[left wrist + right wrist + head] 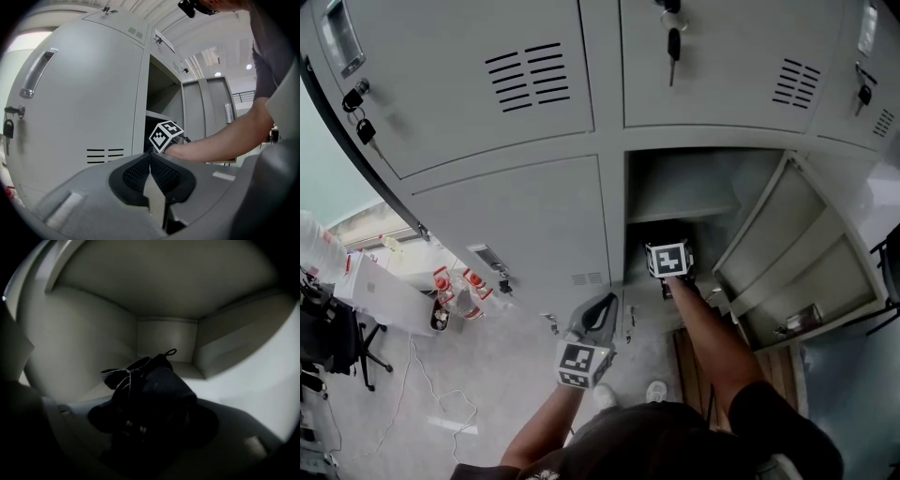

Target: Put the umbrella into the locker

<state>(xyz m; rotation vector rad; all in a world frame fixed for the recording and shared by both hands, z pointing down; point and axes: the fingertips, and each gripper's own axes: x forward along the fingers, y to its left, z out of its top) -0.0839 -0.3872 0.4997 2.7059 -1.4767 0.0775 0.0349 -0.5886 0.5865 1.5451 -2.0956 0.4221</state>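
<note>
A dark folded umbrella with a wrist loop lies on the floor of the open locker compartment. My right gripper reaches into that compartment, and its jaws stand wide on either side of the umbrella; the dark hides whether the pads touch it. In the head view only its marker cube and the forearm show at the compartment's mouth. My left gripper hangs outside in front of the shut lower door, pointing level, its pads together with nothing between them. The left gripper view shows the right forearm reaching into the locker.
The compartment's door stands swung open to the right. A shelf spans the compartment above the umbrella. Keys hang in the upper doors. A chair and cables are on the floor at left, a wooden board below the locker.
</note>
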